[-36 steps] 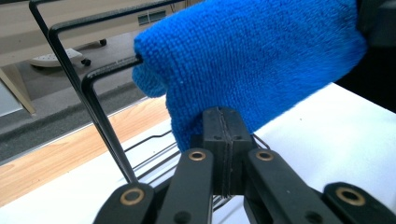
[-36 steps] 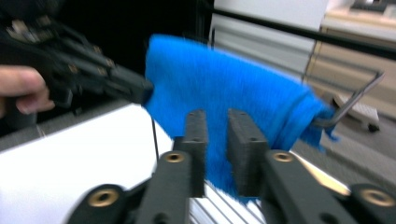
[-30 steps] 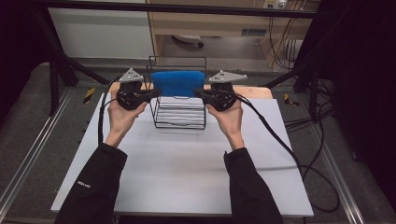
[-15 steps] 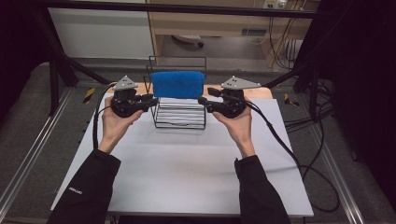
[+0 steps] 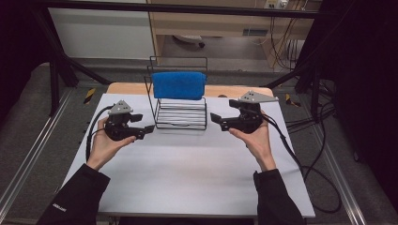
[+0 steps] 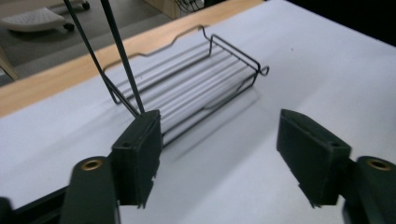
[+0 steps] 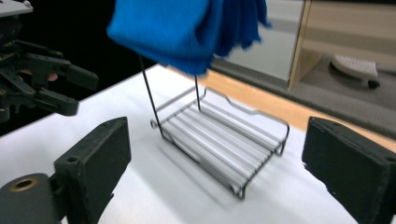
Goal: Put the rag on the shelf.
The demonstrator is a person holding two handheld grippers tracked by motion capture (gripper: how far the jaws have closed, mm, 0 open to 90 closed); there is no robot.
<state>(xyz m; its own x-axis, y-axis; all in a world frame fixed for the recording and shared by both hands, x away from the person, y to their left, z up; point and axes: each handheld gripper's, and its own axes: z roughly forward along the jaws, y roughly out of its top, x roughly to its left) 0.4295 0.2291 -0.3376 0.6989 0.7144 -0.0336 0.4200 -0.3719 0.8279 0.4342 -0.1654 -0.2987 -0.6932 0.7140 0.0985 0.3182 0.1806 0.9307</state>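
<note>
Two grippers, left gripper and right gripper, flank the wire rack, jaws just opened, empty. Left gripper view: stiff, light rack. Right gripper view: soft blue towel draped on top; pinch its hanging edge.

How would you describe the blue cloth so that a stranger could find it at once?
Start at the white table. Near its far edge stands a black wire rack. The blue cloth hangs folded over its top bar, the only soft, coloured thing there.
</note>
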